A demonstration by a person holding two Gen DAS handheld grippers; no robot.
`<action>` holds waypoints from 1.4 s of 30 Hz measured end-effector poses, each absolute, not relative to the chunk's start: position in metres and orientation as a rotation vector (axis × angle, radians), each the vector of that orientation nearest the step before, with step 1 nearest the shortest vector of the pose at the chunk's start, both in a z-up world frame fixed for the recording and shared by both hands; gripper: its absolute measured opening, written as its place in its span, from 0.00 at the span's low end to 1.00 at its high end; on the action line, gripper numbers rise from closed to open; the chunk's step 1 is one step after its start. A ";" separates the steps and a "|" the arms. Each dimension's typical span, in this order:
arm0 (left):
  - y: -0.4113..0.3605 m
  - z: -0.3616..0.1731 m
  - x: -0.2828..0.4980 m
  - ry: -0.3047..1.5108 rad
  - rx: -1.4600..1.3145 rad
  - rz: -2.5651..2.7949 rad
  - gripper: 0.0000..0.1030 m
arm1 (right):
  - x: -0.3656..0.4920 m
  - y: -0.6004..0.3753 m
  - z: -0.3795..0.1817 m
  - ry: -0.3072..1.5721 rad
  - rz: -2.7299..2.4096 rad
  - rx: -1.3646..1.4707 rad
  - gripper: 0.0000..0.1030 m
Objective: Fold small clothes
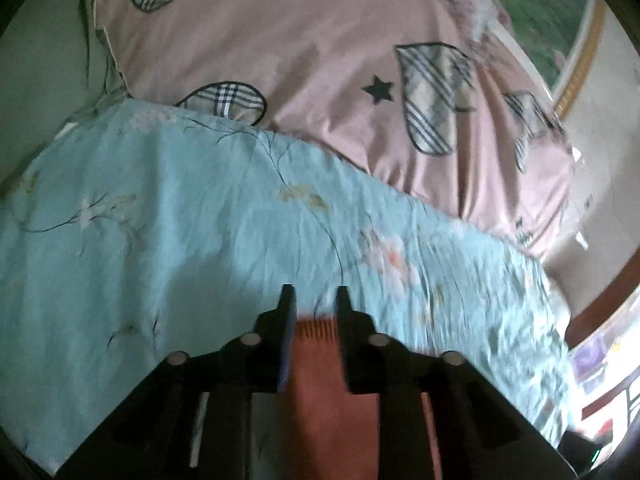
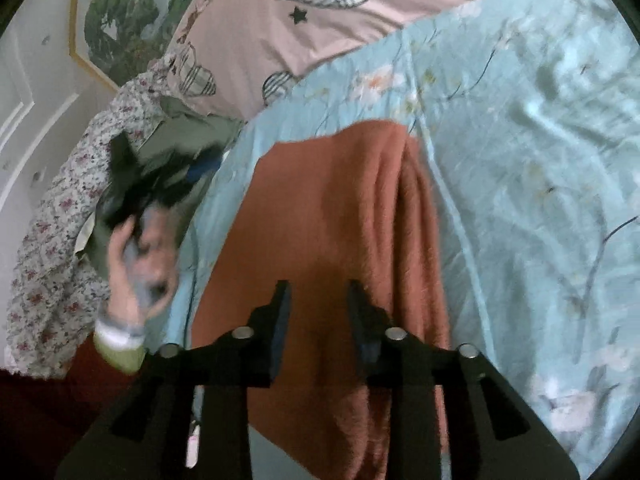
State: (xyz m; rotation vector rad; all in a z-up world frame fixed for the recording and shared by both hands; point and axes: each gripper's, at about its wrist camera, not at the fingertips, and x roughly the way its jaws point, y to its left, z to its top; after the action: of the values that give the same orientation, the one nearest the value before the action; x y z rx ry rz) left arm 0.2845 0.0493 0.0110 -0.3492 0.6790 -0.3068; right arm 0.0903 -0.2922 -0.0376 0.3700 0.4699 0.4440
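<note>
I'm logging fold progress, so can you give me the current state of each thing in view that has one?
Rust knit garment: lying on the bed, one side doubled over lengthwise.
Left tongs: narrowly parted over the garment's ribbed edge; grip unclear.
Right tongs: parted above the garment, pads not pressing it.
Blue floral sheet: spread out, wrinkled.
Pink quilt: bunched at the bed's head.
Clothes pile: unfolded heap.

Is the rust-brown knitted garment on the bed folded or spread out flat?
Folded, at least partly: in the right wrist view the rust-brown garment shows a doubled layer with a lengthwise crease on the blue floral sheet.
</note>
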 end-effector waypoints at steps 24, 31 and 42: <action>0.000 -0.050 0.092 0.759 -0.257 -0.593 0.38 | 0.142 -0.304 -0.018 0.496 0.508 0.473 0.10; -0.007 -0.040 0.085 0.743 -0.255 -0.609 0.38 | 0.128 -0.300 0.005 0.439 0.408 0.324 0.09; -0.029 -0.068 0.084 0.829 -0.198 -0.588 0.35 | 0.145 -0.307 -0.042 0.534 0.236 0.283 0.08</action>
State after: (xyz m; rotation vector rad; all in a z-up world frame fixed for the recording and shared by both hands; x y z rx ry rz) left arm 0.0843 -0.0286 -0.0679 -0.1977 0.8294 -0.5875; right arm 0.1449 -0.3071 -0.0420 0.2833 0.5338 0.2360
